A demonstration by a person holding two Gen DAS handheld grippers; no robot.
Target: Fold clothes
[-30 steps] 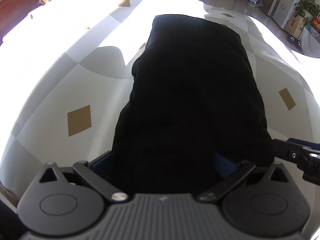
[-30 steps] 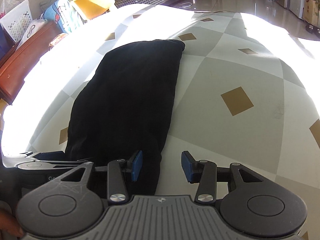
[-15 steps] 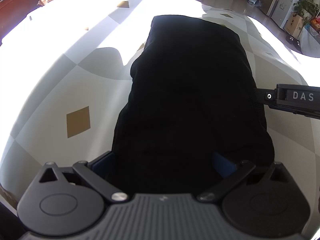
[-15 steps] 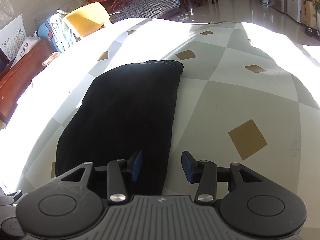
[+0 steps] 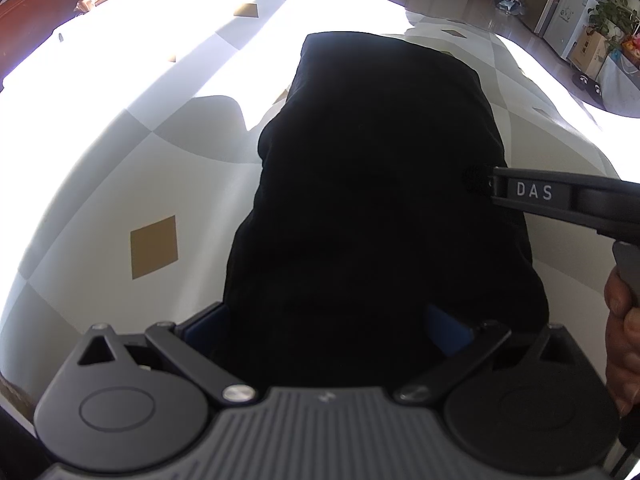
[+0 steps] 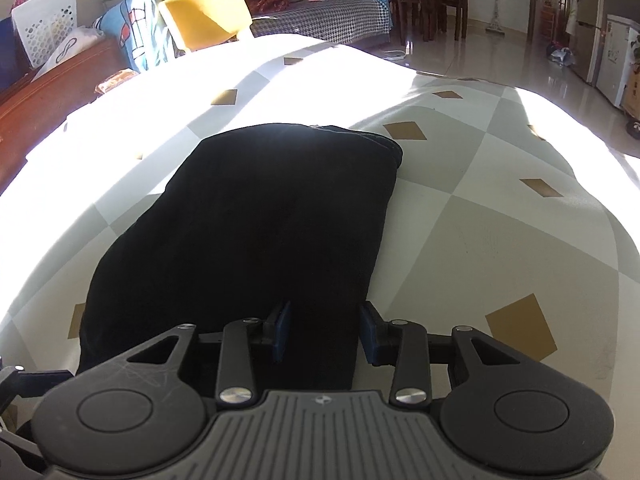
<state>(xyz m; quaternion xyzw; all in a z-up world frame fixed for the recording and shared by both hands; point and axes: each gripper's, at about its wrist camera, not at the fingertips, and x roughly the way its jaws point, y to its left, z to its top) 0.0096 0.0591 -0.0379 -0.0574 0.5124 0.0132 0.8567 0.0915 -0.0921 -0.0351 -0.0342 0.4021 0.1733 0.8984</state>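
A black garment (image 5: 372, 184), folded into a long strip, lies on the checkered tablecloth (image 5: 152, 168). My left gripper (image 5: 326, 320) is open wide, its blue pads (image 5: 208, 326) straddling the garment's near end. In the right wrist view, my right gripper (image 6: 325, 320) is open, and the right edge of the garment (image 6: 260, 220) sits between its pads (image 6: 370, 334). In the left wrist view the right gripper (image 5: 476, 180) reaches in from the right over the garment's right edge, about halfway along it.
A person's hand (image 5: 622, 320) holds the right gripper. Beyond the table's far edge stand a yellow chair (image 6: 204, 16), a checkered sofa (image 6: 320, 20), a wooden cabinet (image 6: 52, 92) and a fridge (image 5: 568, 4). Bare cloth (image 6: 500, 220) lies right of the garment.
My right gripper has moved forward and leftward, from beside the garment's near end onto its right edge halfway along. The left gripper and the garment have stayed still.
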